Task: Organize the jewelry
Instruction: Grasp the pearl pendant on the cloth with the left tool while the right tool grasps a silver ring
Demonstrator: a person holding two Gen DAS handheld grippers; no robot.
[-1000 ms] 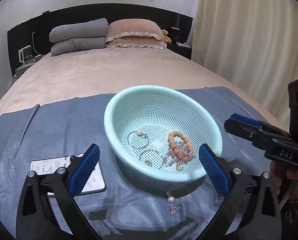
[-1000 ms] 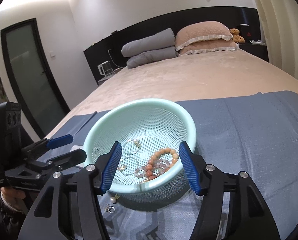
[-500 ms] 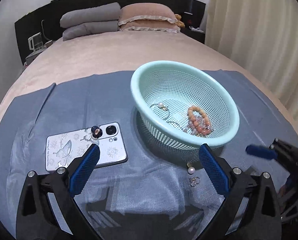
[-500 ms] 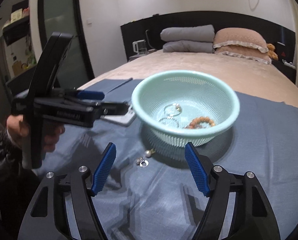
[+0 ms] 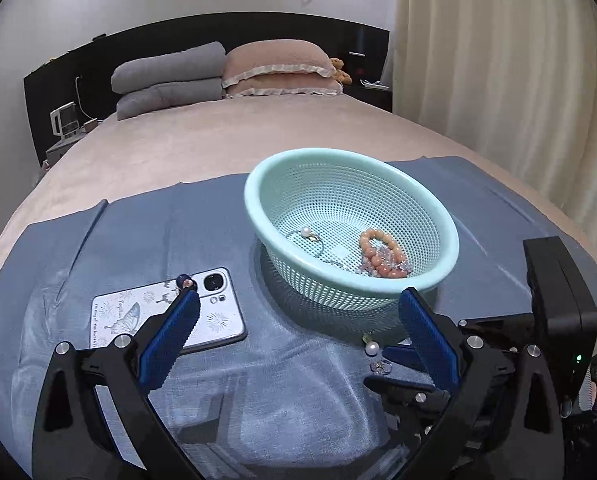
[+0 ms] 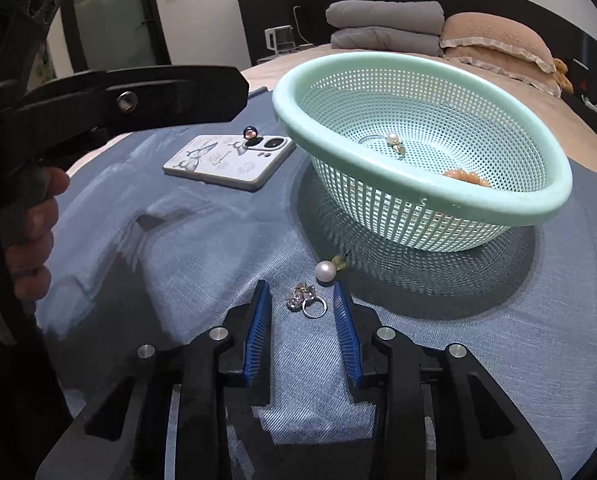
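A white phone (image 6: 228, 160) in a butterfly-print case is lying face down on a blue cloth (image 6: 186, 240), with a small dark bead (image 6: 250, 132) sitting on it near the camera lenses. Just right of the phone, a mint-green mesh basket (image 6: 414, 196) is standing on the cloth, holding an orange bead bracelet (image 5: 380, 254) and a pearl-set bangle (image 5: 310, 235). The basket is rising directly behind the loose pieces, close to the right gripper's (image 6: 301, 294) far side. A pearl piece (image 6: 325, 271) is lying on the cloth at the basket's foot, and a crystal ring (image 6: 306, 301) is lying just in front of it, sitting between the right gripper's parted blue pads (image 6: 258, 328) without touching either. The left gripper (image 5: 294, 302) is hovering above the cloth with its jaws spread wide and nothing between them. The cloth is covering the foot of a beige bed (image 5: 234, 136), with grey and pink pillows (image 5: 274, 68) stacked against a dark headboard and cream curtains (image 5: 498, 60) hanging at the right.
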